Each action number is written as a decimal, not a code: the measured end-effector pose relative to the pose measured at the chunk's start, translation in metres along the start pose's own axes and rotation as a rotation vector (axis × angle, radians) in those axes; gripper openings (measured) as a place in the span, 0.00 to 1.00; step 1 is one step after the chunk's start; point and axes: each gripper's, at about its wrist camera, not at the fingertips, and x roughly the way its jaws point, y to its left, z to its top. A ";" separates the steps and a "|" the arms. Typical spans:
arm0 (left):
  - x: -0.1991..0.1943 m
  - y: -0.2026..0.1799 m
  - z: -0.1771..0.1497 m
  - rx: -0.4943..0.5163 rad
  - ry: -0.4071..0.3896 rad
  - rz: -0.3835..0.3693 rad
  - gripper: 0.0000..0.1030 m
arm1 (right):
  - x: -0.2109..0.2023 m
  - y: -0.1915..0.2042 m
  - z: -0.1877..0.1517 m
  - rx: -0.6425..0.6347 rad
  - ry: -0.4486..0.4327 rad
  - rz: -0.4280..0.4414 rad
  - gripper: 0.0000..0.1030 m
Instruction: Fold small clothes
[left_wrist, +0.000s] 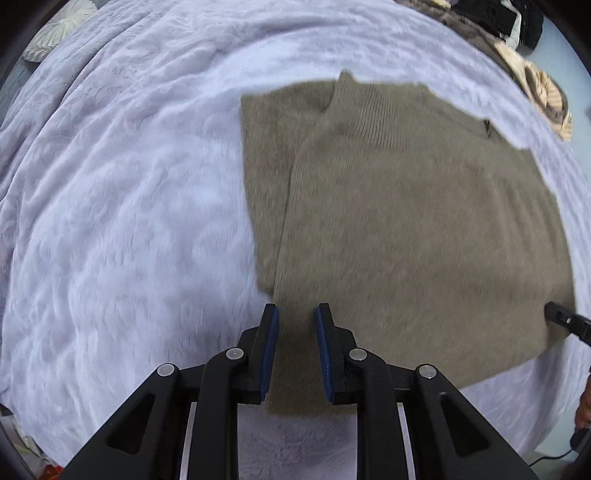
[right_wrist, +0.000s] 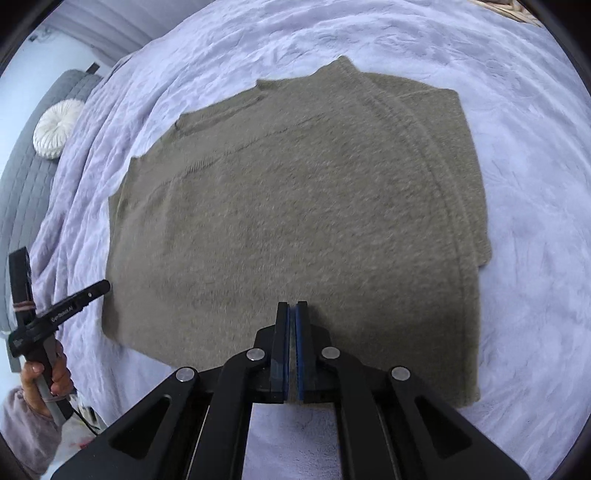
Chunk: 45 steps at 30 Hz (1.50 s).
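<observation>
1. I am seeing my left gripper (left_wrist: 296, 314) hovering with its jaws slightly parted over the near left hem of the sweater (left_wrist: 406, 221), fabric passing between the blue pads, though whether they pinch it I cannot tell.
2. The sweater, fuzzy olive-brown knit with a ribbed collar, is lying flat and partly folded on a plush lavender blanket (left_wrist: 110, 221) covering the bed.
3. My right gripper (right_wrist: 292, 308) is pinching the near hem, jaws closed on it.
4. In the right wrist view, white lettering on the left gripper's black body is showing, too small to read surely.
</observation>
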 end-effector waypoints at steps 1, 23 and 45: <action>0.004 0.000 -0.004 0.004 0.014 0.004 0.22 | 0.005 -0.001 -0.004 0.009 0.012 0.002 0.03; -0.013 0.009 -0.034 -0.060 0.039 0.013 0.77 | -0.005 0.033 -0.023 0.009 0.026 0.004 0.03; -0.027 0.037 -0.043 -0.100 0.037 0.026 1.00 | 0.003 0.081 -0.031 -0.025 0.052 0.079 0.54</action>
